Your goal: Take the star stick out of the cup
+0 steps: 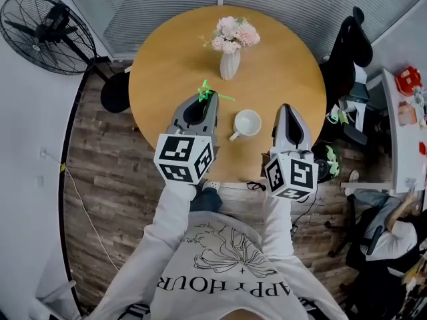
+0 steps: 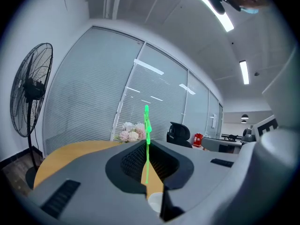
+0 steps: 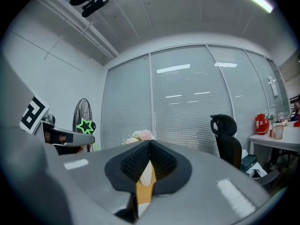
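In the head view the white cup [image 1: 248,123] stands empty on the round wooden table [image 1: 167,52], between my two grippers. My left gripper [image 1: 203,99] is held above the table just left of the cup, shut on the thin green star stick [image 1: 205,89], whose star pokes out past the jaw tips. In the left gripper view the star stick [image 2: 147,125] stands upright, pinched between the pads of the left gripper [image 2: 146,144]. My right gripper [image 1: 287,109] hovers right of the cup, jaws together with nothing in them. The right gripper [image 3: 150,145] sees the star [image 3: 85,126] at its left.
A white vase of pink flowers [image 1: 230,64] stands at the table's far side behind the cup. A standing fan [image 1: 40,25] is on the floor at far left, and a black office chair [image 1: 347,52] and a cluttered desk [image 1: 400,112] are at right.
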`<state>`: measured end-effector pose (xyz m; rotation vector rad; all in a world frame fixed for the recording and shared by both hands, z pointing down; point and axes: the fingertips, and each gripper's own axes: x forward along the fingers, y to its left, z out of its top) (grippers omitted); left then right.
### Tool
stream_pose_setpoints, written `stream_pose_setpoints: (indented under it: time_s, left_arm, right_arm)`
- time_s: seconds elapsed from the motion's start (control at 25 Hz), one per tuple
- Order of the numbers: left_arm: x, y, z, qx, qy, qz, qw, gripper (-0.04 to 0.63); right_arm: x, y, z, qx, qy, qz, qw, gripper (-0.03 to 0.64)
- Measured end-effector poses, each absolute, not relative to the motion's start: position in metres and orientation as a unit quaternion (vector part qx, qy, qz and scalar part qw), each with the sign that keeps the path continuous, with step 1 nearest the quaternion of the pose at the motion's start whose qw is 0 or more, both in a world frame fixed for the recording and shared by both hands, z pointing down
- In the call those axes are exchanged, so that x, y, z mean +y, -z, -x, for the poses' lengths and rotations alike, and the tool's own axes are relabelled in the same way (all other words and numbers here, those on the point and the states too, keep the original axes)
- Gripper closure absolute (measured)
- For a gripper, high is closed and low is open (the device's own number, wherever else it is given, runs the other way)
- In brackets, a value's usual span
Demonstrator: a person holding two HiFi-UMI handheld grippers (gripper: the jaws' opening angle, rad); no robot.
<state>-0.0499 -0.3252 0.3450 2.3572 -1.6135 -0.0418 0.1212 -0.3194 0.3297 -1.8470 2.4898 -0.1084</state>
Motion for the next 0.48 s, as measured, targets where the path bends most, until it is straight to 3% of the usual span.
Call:
stream_pose_setpoints:
  time_s: [0.48]
  left_arm:
    - [-0.331,-0.326,0.066,-0.577,0.01,-0.809,0.11,0.574]
  right_arm:
    - [-0.331,-0.316,-0.113,0.804,0.024,0.593,0.03,0.607]
